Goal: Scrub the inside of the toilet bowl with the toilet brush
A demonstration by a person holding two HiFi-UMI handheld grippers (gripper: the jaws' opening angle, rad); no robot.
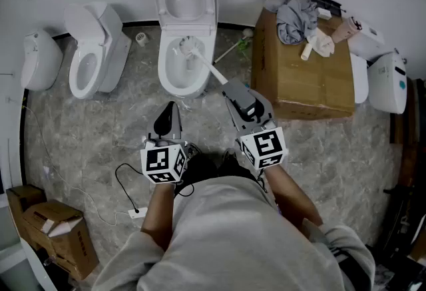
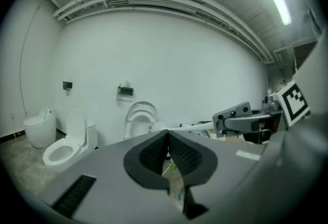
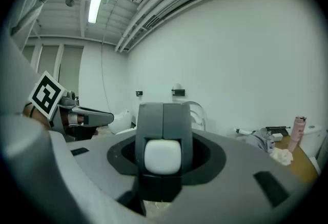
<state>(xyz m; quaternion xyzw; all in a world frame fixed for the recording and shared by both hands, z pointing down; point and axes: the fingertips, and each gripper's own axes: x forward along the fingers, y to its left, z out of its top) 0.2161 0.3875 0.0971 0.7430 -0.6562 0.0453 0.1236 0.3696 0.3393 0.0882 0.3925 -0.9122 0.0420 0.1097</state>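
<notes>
A white toilet (image 1: 185, 30) stands at the far wall with its seat and lid raised. The toilet brush (image 1: 200, 60) has its head inside the bowl, and its white handle slants back to my right gripper (image 1: 229, 88), which is shut on the handle's end. In the right gripper view the white handle end (image 3: 163, 155) sits clamped between the dark jaws of the right gripper (image 3: 163, 115). My left gripper (image 1: 169, 110) hovers over the floor in front of the toilet, shut and empty. The left gripper (image 2: 167, 152) shows pads pressed together, with the brush handle (image 2: 189, 127) beyond.
A second toilet (image 1: 90, 60) and a white fixture (image 1: 38, 60) stand to the left. To the right, a cardboard box (image 1: 306, 83) carries a grey cloth (image 1: 297, 16) and small items. A cable with power strip (image 1: 136, 212) and cardboard boxes (image 1: 50, 230) lie at lower left.
</notes>
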